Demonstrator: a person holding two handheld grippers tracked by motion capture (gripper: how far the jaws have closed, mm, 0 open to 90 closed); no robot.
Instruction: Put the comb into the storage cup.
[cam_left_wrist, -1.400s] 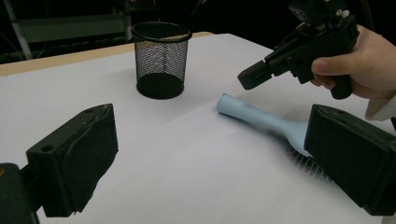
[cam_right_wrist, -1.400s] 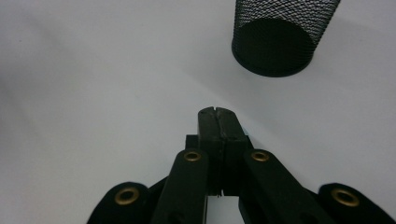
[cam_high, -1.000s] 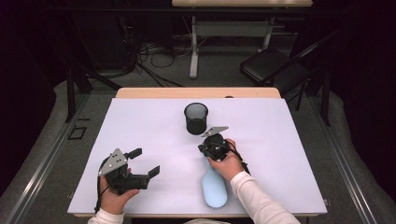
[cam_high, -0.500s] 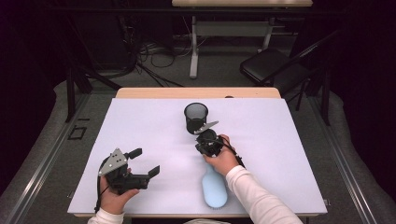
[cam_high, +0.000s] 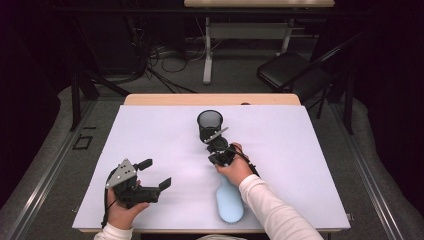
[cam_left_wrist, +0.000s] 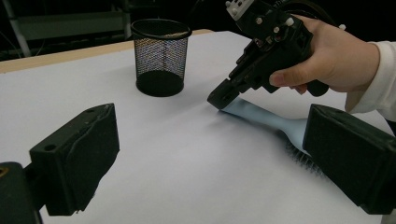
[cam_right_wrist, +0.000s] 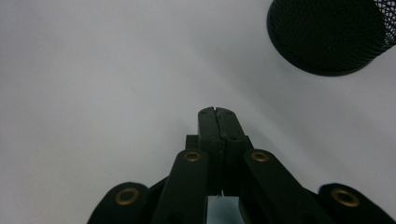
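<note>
a pale blue plastic hairbrush (cam_left_wrist: 275, 122), smooth along its flat handle and dark-bristled at the head, lies on the matte white table (cam_high: 150, 135) with the handle end raised. the right tongs (cam_left_wrist: 223, 97) are closed tight on that handle tip, just short of a round black wire-mesh cup (cam_high: 209, 125) standing upright. the left tongs (cam_high: 156, 173) gape wide and grip nothing, well apart at the table's near left. the left gripper view shows the bristles under the head; from the high view the brush (cam_high: 229, 199) reads as a plain blue oval. the right gripper view shows the pressed jaws with a sliver of blue behind them.
</note>
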